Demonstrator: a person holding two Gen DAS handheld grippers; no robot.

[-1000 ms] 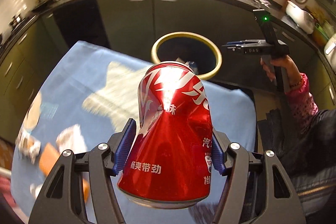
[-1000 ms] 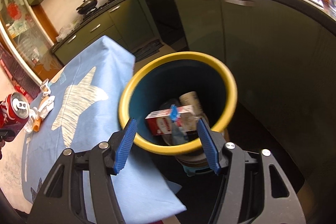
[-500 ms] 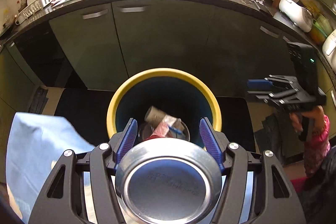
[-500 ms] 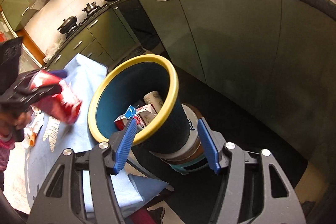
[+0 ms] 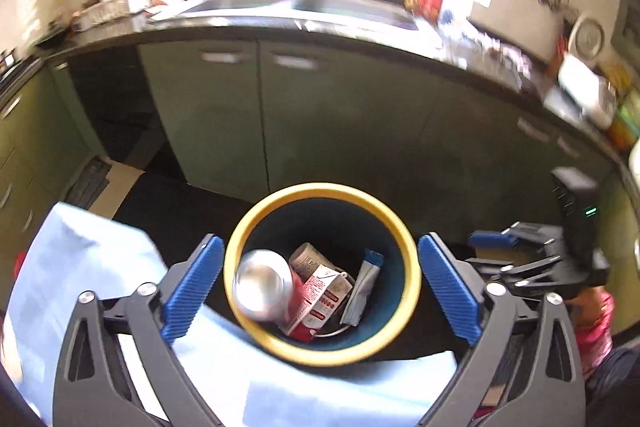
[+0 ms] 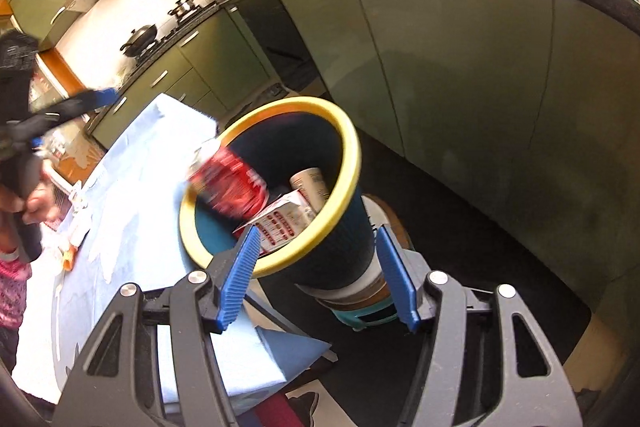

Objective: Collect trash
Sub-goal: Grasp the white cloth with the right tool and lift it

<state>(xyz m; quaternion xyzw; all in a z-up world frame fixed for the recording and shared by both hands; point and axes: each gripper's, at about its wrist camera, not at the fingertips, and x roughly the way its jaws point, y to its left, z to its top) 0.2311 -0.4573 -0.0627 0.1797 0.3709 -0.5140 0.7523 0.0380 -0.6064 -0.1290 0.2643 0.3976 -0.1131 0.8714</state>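
Observation:
A yellow-rimmed dark blue bin point(image 5: 320, 189) stands just past the blue-clothed table point(image 5: 80, 267). My left gripper point(image 5: 320, 243) hangs above it with its jaws opening wide and nothing between them. The red soda can point(image 5: 262, 285) is loose and falling bottom-up inside the rim, blurred in the right wrist view point(image 6: 230, 183). Below it lie a red-and-white carton point(image 5: 320, 301), a paper cup and a wrapper. My right gripper point(image 6: 318, 233) is open and empty, on the near right of the bin point(image 6: 348, 155). Each view also shows the other gripper: the right gripper point(image 5: 496, 255) and the left gripper point(image 6: 68, 119).
Green cabinets point(image 6: 460, 67) and a dark counter with a sink curve behind the bin. The bin rests on a teal stool point(image 6: 360, 315) over dark floor. Several small scraps point(image 6: 74, 239) lie on the table's far left. A hand in a pink sleeve point(image 5: 596, 327) holds the right gripper.
My left gripper swung the can from over the table to above the bin, tipped it bottom-up, then let go. The can now drops into the bin. The right gripper shifted slightly.

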